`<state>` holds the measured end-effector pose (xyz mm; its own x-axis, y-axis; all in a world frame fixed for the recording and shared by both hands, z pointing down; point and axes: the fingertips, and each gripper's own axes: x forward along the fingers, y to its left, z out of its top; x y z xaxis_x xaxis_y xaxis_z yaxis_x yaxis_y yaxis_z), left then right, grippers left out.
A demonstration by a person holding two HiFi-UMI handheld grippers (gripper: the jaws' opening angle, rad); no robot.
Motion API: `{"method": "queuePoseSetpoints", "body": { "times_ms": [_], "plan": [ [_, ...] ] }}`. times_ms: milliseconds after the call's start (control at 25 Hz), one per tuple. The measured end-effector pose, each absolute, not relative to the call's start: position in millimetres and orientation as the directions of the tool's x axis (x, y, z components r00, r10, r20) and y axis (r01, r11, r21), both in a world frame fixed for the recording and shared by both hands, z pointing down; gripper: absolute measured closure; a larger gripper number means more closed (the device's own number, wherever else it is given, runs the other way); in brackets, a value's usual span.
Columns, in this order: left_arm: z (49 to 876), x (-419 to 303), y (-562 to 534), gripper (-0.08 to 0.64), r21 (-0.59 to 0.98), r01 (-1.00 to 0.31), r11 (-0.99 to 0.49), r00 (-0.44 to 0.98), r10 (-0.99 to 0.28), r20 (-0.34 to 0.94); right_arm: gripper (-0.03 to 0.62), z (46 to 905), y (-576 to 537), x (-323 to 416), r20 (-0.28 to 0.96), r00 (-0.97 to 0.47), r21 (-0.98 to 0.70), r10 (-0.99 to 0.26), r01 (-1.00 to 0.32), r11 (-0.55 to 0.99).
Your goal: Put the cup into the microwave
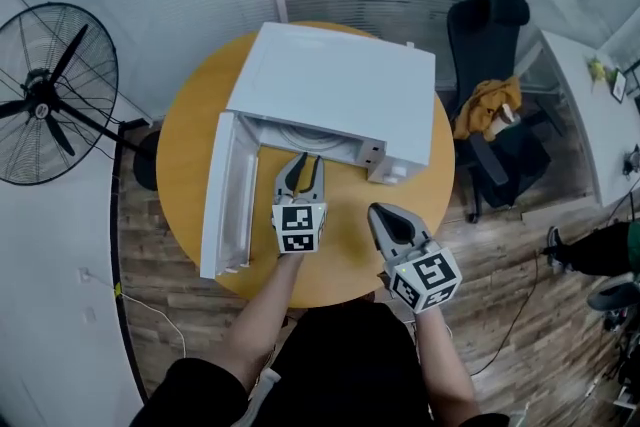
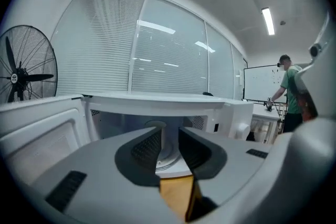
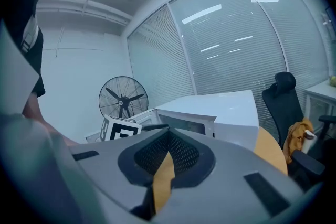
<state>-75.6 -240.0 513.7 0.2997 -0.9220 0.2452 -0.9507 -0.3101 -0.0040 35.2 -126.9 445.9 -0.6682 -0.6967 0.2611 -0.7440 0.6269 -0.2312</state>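
Beyond microwave [image 2: 157,104], person [image 2: 290,93]; left gripper view

Microwave [image 1: 335,90] is set on table [image 1: 185,165] w/ door [image 1: 228,195] swung out left; fan [image 1: 45,95] is stood left of table, chair [image 1: 485,35] right.

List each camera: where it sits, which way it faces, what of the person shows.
Head view: on the person's head, looking steeply down at the microwave, door open, on the round table; both arms, left gripper, right gripper show.
Left gripper view: on the left gripper, facing into the open microwave; its own jaws show, apart and empty.
Right gripper view: on the right gripper, facing the microwave's corner, fan beyond; its jaws show, together.
Shared: both gripper views show the microwave and fan.
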Motion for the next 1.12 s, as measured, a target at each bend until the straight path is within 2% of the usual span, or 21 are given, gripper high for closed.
{"method": "queuePoseSetpoints", "body": {
  "times_ms": [320, 600, 1120],
  "plan": [
    [451.8, -57.6, -184.8, 0.468, -0.005, -0.96, -0.281, 0.273, -0.939, 0.21, 0.583, 415.8, -117.1, 45.8, 0.186, -0.725, -0.219, -0.663, -0.688, 0.692],
    [408.4, -23.4, -127.9, 0.474, 0.023, -0.947, -0.32, 0.32, -0.933, 0.163, 0.581, 402.0, -97.0, 63.1, 0.147, -0.751, -0.209, -0.643, -0.659, 0.722],
    [391.6, 17.5, -40.2, 0.561, 0.066, -0.929, -0.363, 0.369, -0.914, 0.168, 0.583, 396.1, -48.4, 85.2, 0.144, -0.768, -0.186, -0.624, -0.641, 0.745]
  ]
}}
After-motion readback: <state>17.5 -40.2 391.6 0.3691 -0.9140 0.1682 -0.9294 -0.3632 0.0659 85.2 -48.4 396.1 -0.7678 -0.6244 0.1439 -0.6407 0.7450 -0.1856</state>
